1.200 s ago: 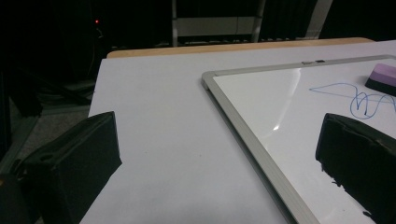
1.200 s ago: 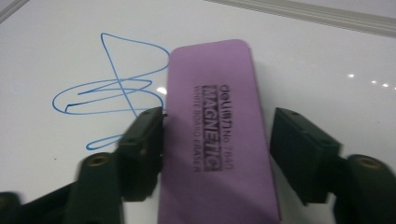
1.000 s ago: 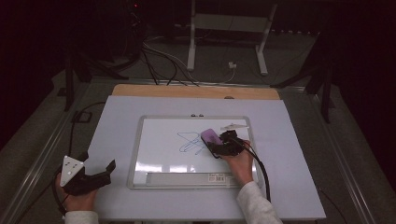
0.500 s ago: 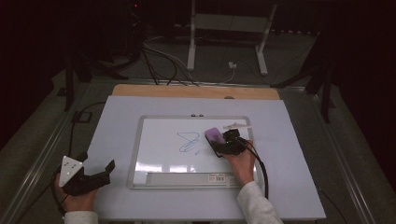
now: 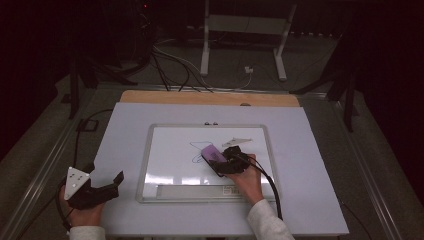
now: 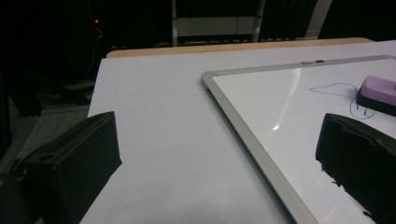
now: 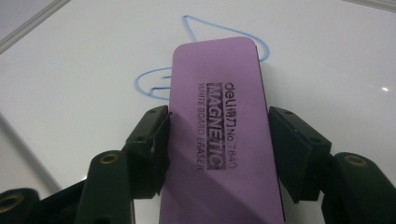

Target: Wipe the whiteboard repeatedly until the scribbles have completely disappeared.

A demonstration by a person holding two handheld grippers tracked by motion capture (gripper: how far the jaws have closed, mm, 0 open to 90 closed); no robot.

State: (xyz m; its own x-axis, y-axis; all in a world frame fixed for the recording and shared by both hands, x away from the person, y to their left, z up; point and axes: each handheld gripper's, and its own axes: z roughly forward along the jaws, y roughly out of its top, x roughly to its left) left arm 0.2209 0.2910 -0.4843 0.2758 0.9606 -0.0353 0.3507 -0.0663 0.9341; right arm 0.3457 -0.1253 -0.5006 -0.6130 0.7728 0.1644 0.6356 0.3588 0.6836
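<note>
A purple magnetic whiteboard eraser lies flat on the whiteboard, and my right gripper is shut on its long sides. It covers part of a blue scribble. In the high view the eraser sits at the board's middle with the right gripper just behind it. My left gripper rests off the board at the table's front left, open and holding nothing. In the left gripper view, that gripper faces the board's corner. The eraser is farther off.
The whiteboard lies on a white table top with a wooden strip along its far edge. A pen tray runs along the board's near side. Beyond the table, cables and a metal stand sit on the floor.
My right gripper has slid the eraser to the left and a little nearer across the scribble. The left gripper has stayed where it was.
</note>
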